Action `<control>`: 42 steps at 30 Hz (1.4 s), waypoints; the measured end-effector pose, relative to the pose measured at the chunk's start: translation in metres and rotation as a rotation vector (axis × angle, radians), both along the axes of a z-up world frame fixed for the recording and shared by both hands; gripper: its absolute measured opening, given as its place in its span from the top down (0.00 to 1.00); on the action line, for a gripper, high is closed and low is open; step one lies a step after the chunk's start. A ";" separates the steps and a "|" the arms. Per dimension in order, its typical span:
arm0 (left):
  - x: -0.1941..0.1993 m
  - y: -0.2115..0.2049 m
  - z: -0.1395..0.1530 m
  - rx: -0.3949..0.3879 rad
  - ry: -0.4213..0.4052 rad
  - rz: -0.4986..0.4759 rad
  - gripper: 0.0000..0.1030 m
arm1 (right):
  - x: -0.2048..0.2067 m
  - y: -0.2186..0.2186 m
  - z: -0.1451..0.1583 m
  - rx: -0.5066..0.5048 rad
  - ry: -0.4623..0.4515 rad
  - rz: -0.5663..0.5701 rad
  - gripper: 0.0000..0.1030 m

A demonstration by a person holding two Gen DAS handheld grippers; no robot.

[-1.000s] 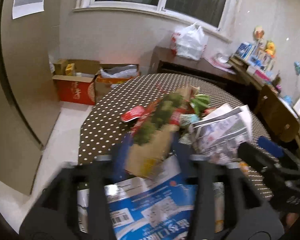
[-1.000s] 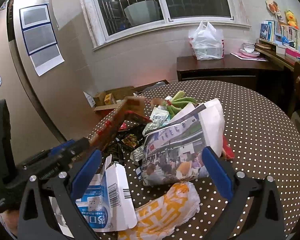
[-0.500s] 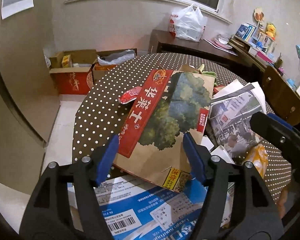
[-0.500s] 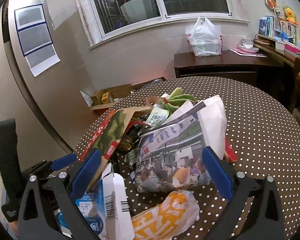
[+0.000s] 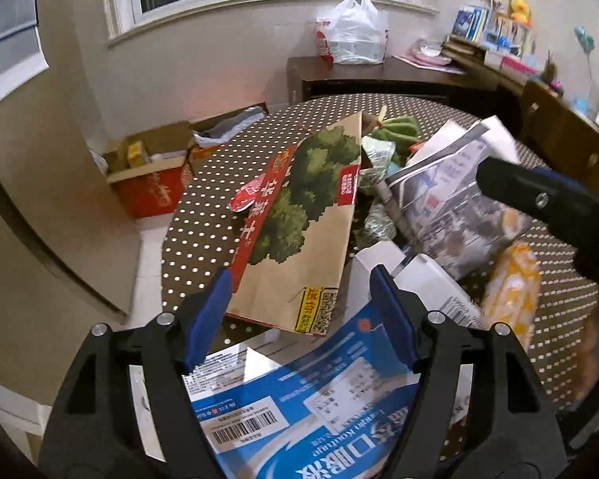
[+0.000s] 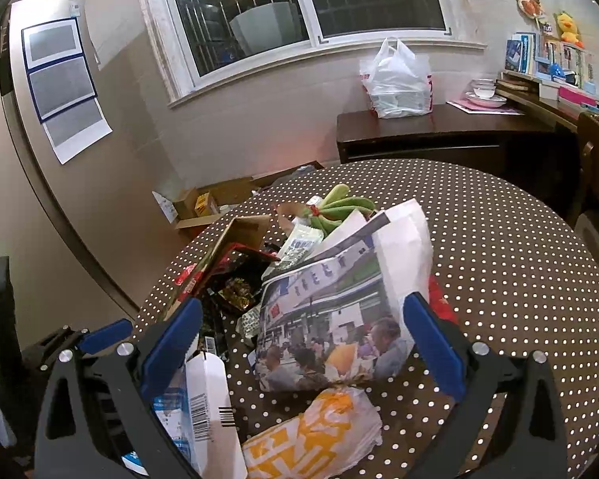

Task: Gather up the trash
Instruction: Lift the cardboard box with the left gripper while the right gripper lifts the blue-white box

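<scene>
Two claws: both spread wide, gripping nothing.
Left claw (image 5: 301,319): cardboard box (image 5: 299,223) just ahead, near desk (image 5: 203,235) edge.
Right claw (image 6: 301,343): newspaper bag (image 6: 339,319) between its fingers.

Right hand-held gripper (image 6: 303,343) spread wide at frame bottom; newspaper (image 6: 339,319) between pads, on dotted counter (image 6: 519,259).

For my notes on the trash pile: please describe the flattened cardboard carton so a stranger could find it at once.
On the round polka-dot table, look at the pile's left edge, just beyond the left gripper. The cardboard carton lies there, the only piece printed with green broccoli beside a red stripe.
</scene>
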State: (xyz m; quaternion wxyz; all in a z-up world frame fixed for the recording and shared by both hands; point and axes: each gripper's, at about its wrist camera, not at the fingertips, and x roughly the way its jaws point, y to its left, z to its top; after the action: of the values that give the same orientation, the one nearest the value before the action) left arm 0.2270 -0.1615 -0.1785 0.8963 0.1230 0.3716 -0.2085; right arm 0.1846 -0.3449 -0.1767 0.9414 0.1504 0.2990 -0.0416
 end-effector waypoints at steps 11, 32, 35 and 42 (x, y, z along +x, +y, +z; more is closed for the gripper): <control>0.021 0.008 -0.011 -0.025 0.032 0.047 0.62 | 0.006 0.003 -0.004 -0.005 0.016 0.015 0.04; -0.039 0.041 0.052 -0.284 -0.110 0.087 0.96 | -0.020 0.039 0.012 -0.045 0.013 0.098 0.04; -0.053 0.049 0.052 -0.286 -0.112 0.100 0.96 | -0.021 0.056 0.005 -0.050 0.046 0.166 0.04; -0.067 0.075 0.039 -0.283 -0.074 0.159 0.96 | -0.008 0.078 -0.019 -0.085 0.140 0.227 0.05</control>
State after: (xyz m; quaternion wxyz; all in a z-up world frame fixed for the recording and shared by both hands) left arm 0.1595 -0.0861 -0.1399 0.9313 -0.0264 0.3140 -0.1827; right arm 0.1768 -0.2665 -0.1956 0.9225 0.0724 0.3769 0.0423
